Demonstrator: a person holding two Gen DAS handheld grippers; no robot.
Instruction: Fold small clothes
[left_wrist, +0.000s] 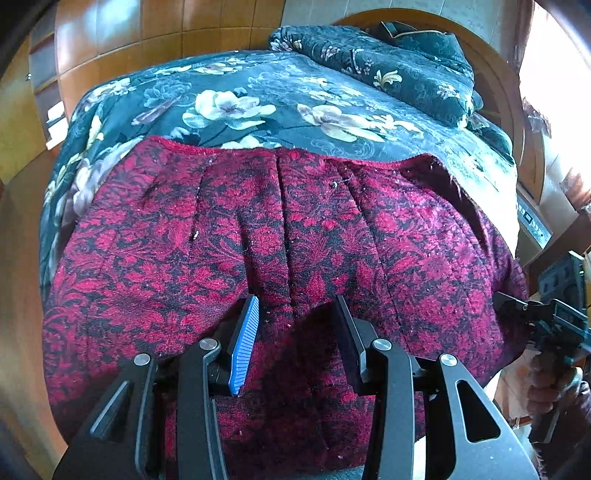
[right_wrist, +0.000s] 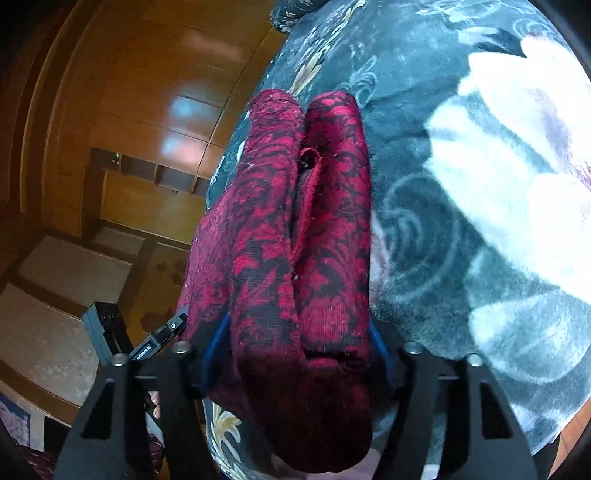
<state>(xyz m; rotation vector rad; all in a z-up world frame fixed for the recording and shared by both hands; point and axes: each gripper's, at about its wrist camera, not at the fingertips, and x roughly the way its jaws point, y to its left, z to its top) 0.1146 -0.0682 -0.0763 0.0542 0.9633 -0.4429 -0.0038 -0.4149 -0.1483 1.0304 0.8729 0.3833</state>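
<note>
Garment (left_wrist: 280, 258) lies on blanket (left_wrist: 258, 107); left jaws apart, right jaws clamped on it.

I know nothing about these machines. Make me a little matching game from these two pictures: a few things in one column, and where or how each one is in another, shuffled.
Things:
1. red and black garment
2. floral blanket
3. left hand-held gripper
4. right hand-held gripper

States:
A. spread over the bed, under everything else
B. open, hovering over the cloth with nothing between its fingers
C. lying on the blanket
D. closed around a bunched fold of cloth

Pairs: 1-C, 2-A, 3-B, 4-D
</note>
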